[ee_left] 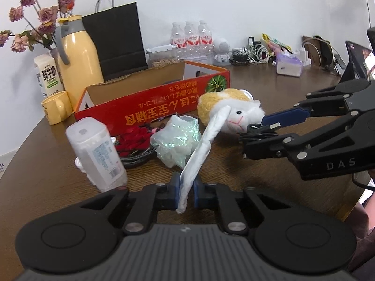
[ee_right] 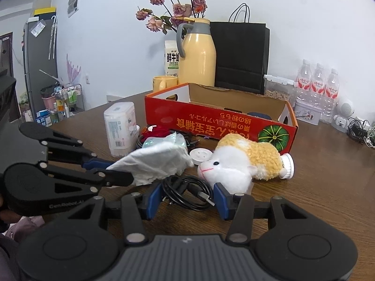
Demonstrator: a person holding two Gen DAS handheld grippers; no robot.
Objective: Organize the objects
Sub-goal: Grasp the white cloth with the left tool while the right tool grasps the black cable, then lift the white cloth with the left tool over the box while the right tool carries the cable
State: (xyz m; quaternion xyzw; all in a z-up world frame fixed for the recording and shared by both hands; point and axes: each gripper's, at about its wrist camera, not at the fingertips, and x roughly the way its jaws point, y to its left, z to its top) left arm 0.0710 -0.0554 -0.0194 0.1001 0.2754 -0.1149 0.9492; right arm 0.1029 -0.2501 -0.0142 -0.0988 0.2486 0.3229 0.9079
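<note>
My left gripper (ee_left: pixel 186 182) is shut on a soft white packet (ee_left: pixel 201 145), which sticks up edge-on between the blue pads. From the right wrist view the same gripper (ee_right: pixel 117 171) holds the packet (ee_right: pixel 159 161) out flat. My right gripper (ee_right: pixel 187 199) is shut on a coiled black cable (ee_right: pixel 185 192), with its USB plug poking toward the right pad. It enters the left wrist view from the right (ee_left: pixel 260 135). A white-and-yellow plush toy (ee_right: pixel 234 161) lies just beyond both grippers, in front of the open red cardboard box (ee_right: pixel 211 121).
A clear plastic tub (ee_left: pixel 98 149), a crumpled plastic bag (ee_left: pixel 175 138), a red item (ee_left: pixel 133 140) and a braided cable (ee_left: pixel 138 157) lie left of the plush. A white disc (ee_right: pixel 199 155) sits by it. A yellow flask (ee_right: pixel 196 53), mug (ee_left: pixel 56 107), black bag (ee_right: pixel 239 56) and water bottles (ee_right: pixel 316 82) line the back.
</note>
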